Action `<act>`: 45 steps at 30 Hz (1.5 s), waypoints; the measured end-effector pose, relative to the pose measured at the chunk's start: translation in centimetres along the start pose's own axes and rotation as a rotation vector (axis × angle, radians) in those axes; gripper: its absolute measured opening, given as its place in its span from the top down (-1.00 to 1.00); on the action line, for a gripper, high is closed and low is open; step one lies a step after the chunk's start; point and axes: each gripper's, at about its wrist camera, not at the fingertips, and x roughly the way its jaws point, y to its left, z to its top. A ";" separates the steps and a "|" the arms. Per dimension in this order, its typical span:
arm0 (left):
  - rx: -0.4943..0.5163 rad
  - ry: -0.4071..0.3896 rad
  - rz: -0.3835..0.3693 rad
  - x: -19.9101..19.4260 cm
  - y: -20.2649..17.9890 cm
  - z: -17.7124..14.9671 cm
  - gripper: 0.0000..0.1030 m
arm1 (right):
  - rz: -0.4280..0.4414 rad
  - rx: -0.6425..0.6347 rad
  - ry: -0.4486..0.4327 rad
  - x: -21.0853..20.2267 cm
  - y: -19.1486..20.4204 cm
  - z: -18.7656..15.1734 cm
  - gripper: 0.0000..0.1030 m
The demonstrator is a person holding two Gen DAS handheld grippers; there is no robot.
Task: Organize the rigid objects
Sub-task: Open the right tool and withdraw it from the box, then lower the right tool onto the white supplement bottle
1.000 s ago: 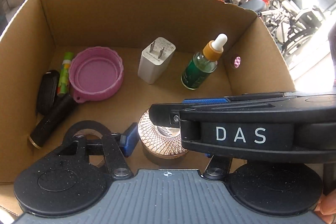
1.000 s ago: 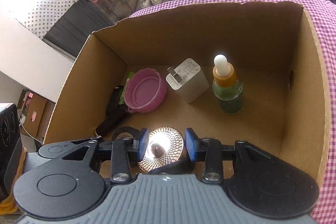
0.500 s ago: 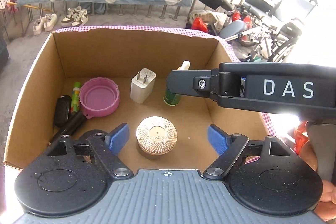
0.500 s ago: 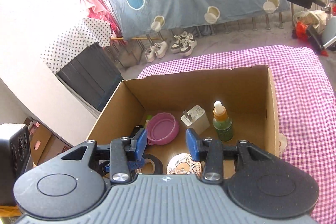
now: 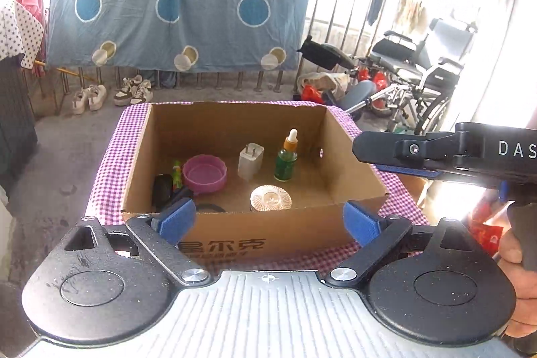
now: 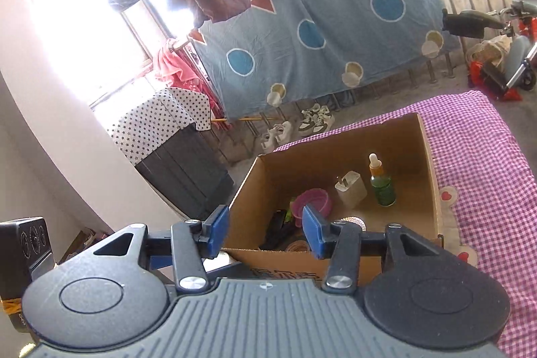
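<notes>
An open cardboard box [image 5: 255, 234] [image 6: 335, 163] sits on a purple checked cloth [image 6: 486, 156]. On its floor lie a gold round compact [image 5: 270, 197] [image 6: 352, 219], a pink lid [image 5: 204, 171] [image 6: 312, 202], a white charger [image 5: 251, 160] [image 6: 350, 189], a green dropper bottle [image 5: 286, 156] [image 6: 381, 183], a small green tube [image 5: 176, 175] and some black items [image 5: 162, 190]. My left gripper [image 5: 268, 221] hovers before the box's near wall, jaws opening wide, nothing between them. My right gripper [image 6: 265, 235] [image 5: 369, 153] is above the box's near right corner, jaws opening, also empty.
A black tape roll [image 5: 209, 207] lies by the box's near wall. Past the table are a hanging blue sheet [image 5: 174, 5], shoes [image 5: 132, 91] on the floor, a wheelchair [image 5: 423, 72] at the right and a dark cabinet [image 6: 181, 166] at the left.
Both grippers have drawn back and up out of the box, leaving the gold compact on its floor. The left jaws spread much wider and the right jaws a little.
</notes>
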 end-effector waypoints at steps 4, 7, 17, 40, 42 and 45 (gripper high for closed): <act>-0.017 -0.016 0.083 -0.9 2.2 -1.2 -0.87 | 0.051 0.043 0.055 1.4 0.5 -1.5 -0.02; -0.027 -0.004 0.116 -0.4 3.5 -1.9 -0.88 | 0.087 0.060 0.106 3.3 1.4 -2.3 -0.02; -0.012 0.103 0.178 4.3 6.6 -4.1 -0.80 | 0.083 0.092 0.283 11.2 3.7 -4.7 -0.02; 0.005 0.150 0.187 7.1 6.5 -4.7 -0.10 | 0.067 0.180 0.380 16.5 2.8 -6.1 0.17; 0.000 0.149 0.191 7.0 6.6 -4.6 -0.04 | 0.069 0.183 0.379 16.5 2.7 -6.0 0.17; 0.000 0.145 0.191 6.9 6.4 -4.7 -0.04 | 0.072 0.181 0.377 16.5 2.7 -6.0 0.17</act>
